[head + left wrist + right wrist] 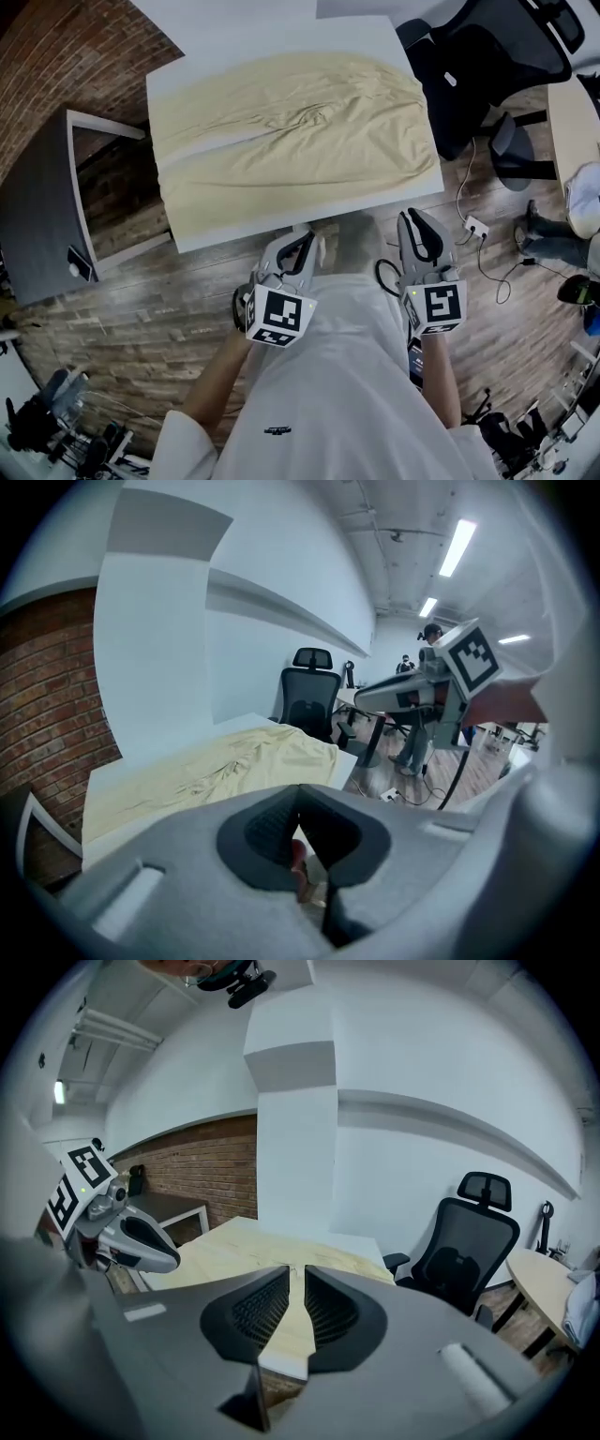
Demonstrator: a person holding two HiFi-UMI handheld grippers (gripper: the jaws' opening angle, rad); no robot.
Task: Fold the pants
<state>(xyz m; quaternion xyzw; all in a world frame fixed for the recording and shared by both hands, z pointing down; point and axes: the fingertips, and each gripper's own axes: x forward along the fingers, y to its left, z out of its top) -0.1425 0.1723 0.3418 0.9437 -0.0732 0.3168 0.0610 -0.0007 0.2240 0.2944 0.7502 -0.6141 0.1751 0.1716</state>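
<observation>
I see the pants point(291, 131) flat on the tabletop point(281, 37) at 12 o'clock, long axis 9-to-3. Left gripper point(304, 240): fingers shut, empty. Right gripper point(418, 223): fingers barely parted, empty. Both sit equally short of the near edge.

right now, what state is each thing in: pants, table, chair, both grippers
pants: unfolded, spread flat on the table, lightly creased
table: upright, pants covering most of its top
office chair: upright, nobody on it, beside the table
left gripper: shut, empty, not touching the pants
right gripper: open a little, empty, not touching the pants
</observation>
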